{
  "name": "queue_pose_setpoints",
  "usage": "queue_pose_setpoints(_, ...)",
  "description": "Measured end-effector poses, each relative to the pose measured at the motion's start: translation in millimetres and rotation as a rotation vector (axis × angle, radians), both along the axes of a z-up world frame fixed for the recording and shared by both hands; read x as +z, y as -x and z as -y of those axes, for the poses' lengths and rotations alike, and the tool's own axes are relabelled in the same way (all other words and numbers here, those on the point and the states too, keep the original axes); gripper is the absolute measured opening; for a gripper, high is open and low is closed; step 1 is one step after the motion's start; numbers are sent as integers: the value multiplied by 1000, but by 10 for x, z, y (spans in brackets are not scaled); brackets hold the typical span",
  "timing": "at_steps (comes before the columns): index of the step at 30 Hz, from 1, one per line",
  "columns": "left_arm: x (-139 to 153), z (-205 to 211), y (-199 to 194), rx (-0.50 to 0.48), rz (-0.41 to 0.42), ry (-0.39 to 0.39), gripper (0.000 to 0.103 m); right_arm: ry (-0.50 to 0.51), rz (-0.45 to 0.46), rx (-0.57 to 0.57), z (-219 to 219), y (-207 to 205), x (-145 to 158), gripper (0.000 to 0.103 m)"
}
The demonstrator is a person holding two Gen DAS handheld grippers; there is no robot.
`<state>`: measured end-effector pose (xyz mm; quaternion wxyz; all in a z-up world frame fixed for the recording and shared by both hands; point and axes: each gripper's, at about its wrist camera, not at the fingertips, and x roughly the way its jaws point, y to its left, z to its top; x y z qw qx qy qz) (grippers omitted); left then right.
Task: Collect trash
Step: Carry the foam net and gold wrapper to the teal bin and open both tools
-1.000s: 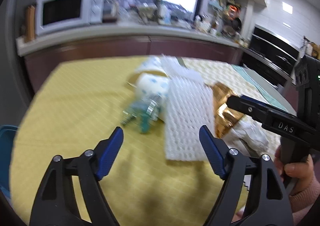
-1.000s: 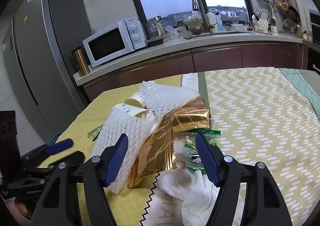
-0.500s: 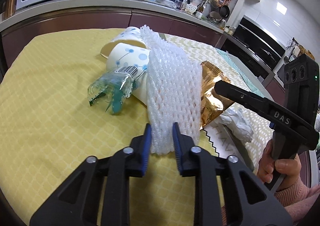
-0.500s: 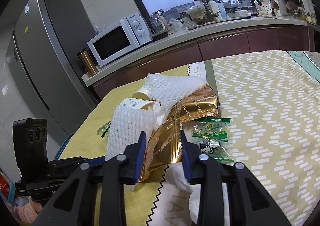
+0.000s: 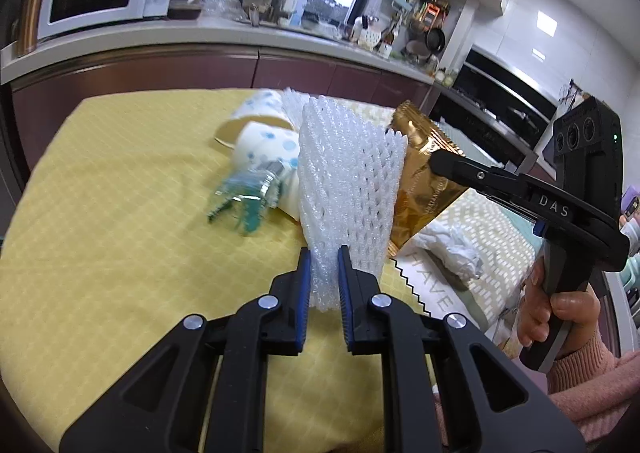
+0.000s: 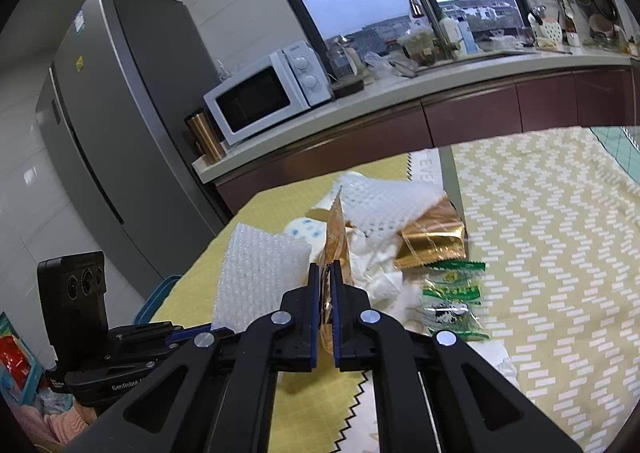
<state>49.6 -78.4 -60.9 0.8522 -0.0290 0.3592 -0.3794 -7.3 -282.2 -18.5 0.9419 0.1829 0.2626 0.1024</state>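
My left gripper (image 5: 323, 285) is shut on the near end of a white foam net sleeve (image 5: 348, 189) and holds it raised off the yellow tablecloth (image 5: 112, 253). The sleeve also shows in the right wrist view (image 6: 256, 277). My right gripper (image 6: 325, 305) is shut on a gold foil wrapper (image 6: 335, 241), held edge-on and lifted; the wrapper shows beside the sleeve in the left wrist view (image 5: 424, 189). On the table lie two paper cups (image 5: 264, 149), a clear green wrapper (image 5: 244, 201), crumpled white tissue (image 5: 452, 245), a second foam net (image 6: 388, 205), another gold wrapper (image 6: 436, 241) and green candy wrappers (image 6: 452, 293).
A kitchen counter with a white microwave (image 6: 264, 97) runs behind the table. A grey refrigerator (image 6: 120, 141) stands at the left. A blue bin's rim (image 6: 156, 297) shows beside the table's left edge. The zigzag-patterned cloth (image 6: 540, 237) covers the right part.
Both grippers went from wide open to shut, the left on the foam sleeve, the right on the gold wrapper. Both pieces now stand lifted off the pile.
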Motion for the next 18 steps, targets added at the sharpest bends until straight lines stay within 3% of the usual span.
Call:
queue_pose_setpoints(9,239,-737,111,118,52,45,14,-21,83,122,-325,23,364,4)
queue_pose_setpoints(18,356,-1634,119,318,80,47,14,-80,93,328,-1026,-358,484,4)
